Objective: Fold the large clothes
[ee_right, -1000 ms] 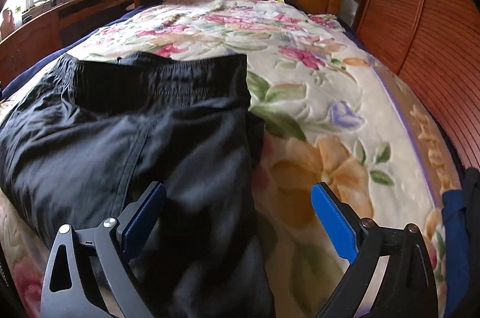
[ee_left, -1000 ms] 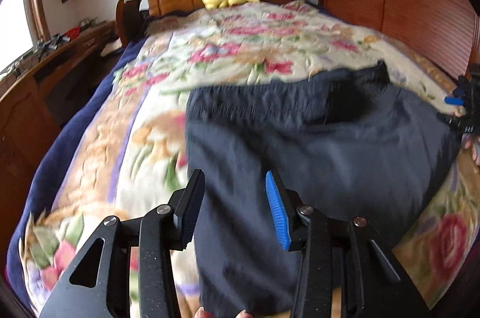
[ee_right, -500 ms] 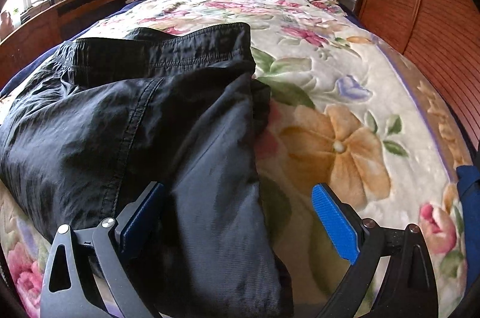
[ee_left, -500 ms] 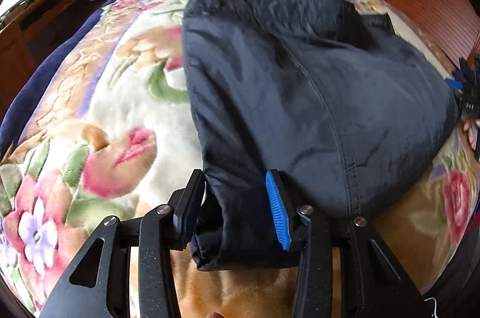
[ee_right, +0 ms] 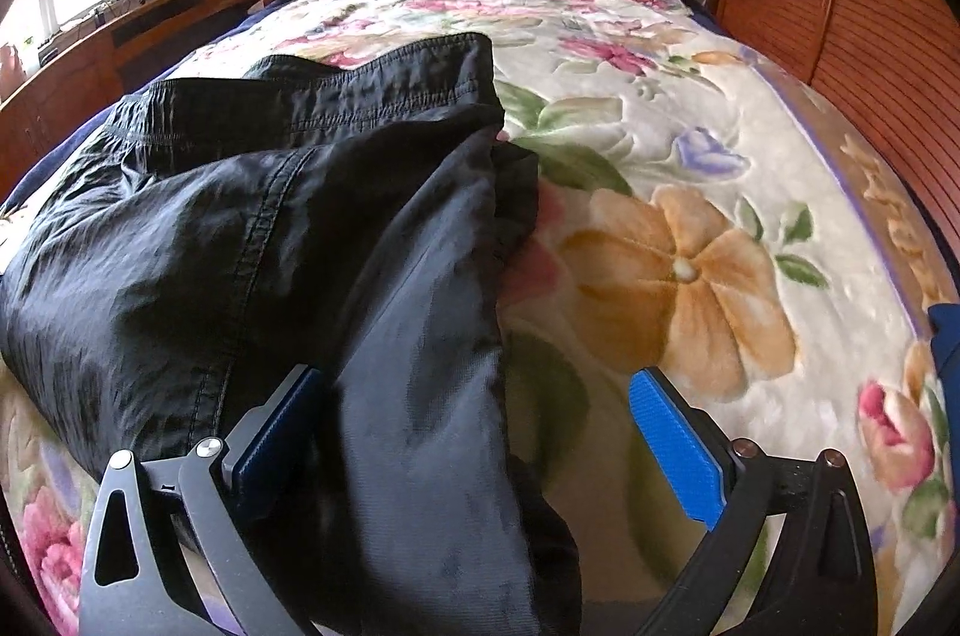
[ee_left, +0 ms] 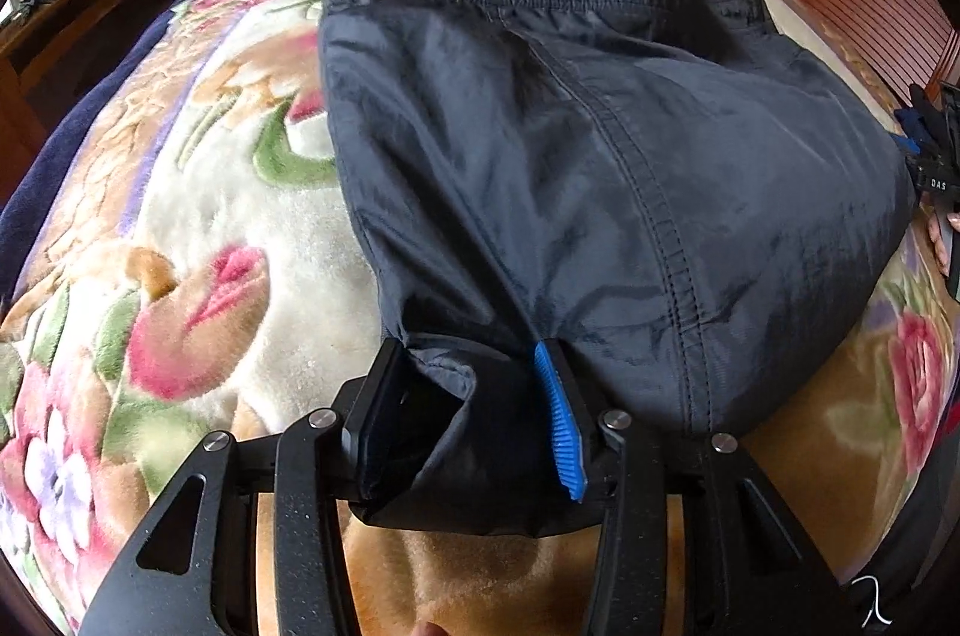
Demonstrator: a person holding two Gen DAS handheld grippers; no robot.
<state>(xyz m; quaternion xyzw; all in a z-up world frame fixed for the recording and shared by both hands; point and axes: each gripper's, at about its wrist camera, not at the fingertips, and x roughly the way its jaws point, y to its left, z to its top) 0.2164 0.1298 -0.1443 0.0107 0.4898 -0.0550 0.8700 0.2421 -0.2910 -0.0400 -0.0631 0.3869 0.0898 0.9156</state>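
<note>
Right wrist view, trousers [ee_right: 288, 240] cut off below

The floral blanket [ee_right: 690, 192] lies bare and open right of the dark trousers [ee_right: 240, 240]. A wooden wall [ee_right: 840, 6] hems that side; a desk [ee_right: 120, 30] flanks the other.

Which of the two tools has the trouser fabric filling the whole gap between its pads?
The left tool: a bunched fold of the dark trousers spans its gap. The right tool stands much wider, with fabric only beside its left pad and floral blanket showing in the rest.

Black tongs [ee_left: 474, 414] with ribbed blue pads [ee_right: 678, 447], silver screws.
</note>
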